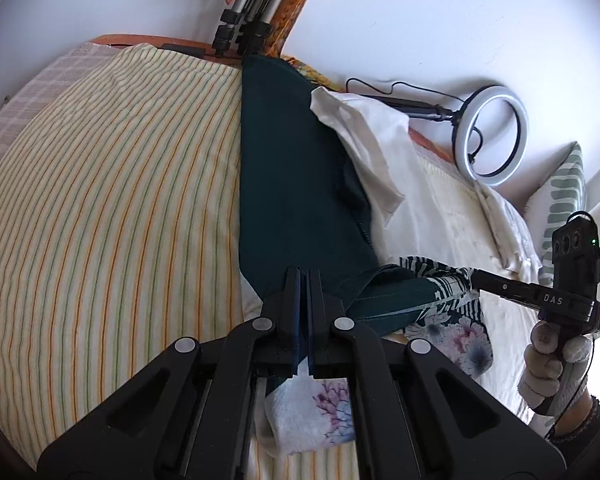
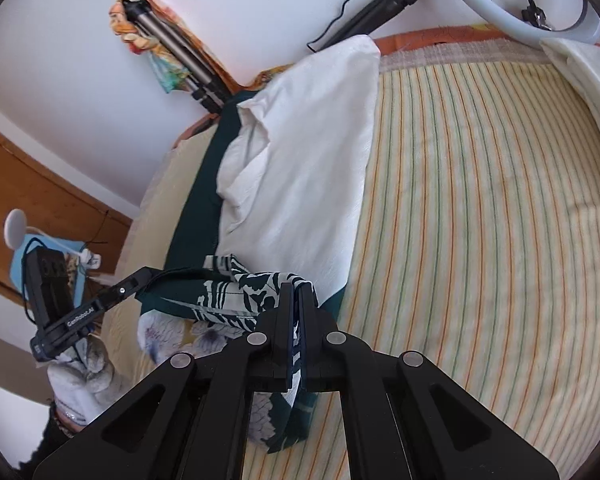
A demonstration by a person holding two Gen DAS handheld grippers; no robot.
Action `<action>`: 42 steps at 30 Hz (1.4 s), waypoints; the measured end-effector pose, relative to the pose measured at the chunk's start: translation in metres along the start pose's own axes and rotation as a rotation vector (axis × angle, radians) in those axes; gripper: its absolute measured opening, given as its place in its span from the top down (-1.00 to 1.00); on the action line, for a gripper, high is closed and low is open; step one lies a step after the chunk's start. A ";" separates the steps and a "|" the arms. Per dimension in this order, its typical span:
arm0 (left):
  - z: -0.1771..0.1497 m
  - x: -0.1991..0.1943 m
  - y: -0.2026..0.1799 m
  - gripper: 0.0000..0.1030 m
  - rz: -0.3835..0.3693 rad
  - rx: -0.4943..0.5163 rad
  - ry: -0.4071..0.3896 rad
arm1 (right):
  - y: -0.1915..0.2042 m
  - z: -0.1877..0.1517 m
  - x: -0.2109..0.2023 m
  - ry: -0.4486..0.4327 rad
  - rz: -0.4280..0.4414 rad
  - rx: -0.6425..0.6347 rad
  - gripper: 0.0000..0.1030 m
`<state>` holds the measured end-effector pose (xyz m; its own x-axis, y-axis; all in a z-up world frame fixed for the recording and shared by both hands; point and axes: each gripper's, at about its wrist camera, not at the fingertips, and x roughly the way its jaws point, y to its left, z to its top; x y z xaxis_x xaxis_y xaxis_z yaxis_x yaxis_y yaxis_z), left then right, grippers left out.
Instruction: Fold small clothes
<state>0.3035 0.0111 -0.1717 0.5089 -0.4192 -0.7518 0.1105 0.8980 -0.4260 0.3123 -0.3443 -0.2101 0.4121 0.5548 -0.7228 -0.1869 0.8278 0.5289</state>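
Both hand-held grippers, left (image 1: 304,276) and right (image 2: 297,290), clamp the garment (image 2: 244,288) above the bed (image 2: 480,200). Step: mid-fold. Next: lay edge flat, aligned.
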 end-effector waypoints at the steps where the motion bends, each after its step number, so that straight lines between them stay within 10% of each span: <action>1: 0.002 0.004 0.001 1.00 0.005 -0.001 0.000 | -0.001 0.002 0.003 0.002 -0.004 0.001 0.98; 9: 0.020 0.014 0.010 0.96 0.039 -0.036 -0.031 | -0.004 0.020 0.011 -0.005 -0.040 0.007 0.94; 13: 0.028 0.001 0.015 0.11 0.042 -0.043 -0.085 | -0.009 0.023 0.003 -0.018 -0.060 0.021 0.72; 29: 0.080 -0.033 0.002 0.09 0.157 0.202 -0.149 | 0.018 0.028 -0.025 -0.112 -0.194 -0.205 0.55; 42: 0.141 0.064 0.036 0.06 0.179 0.129 -0.041 | -0.032 0.114 0.003 -0.126 -0.163 -0.097 0.19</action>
<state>0.4604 0.0356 -0.1642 0.5639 -0.2485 -0.7876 0.1223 0.9683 -0.2179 0.4214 -0.3781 -0.1787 0.5511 0.4029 -0.7307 -0.1912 0.9134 0.3594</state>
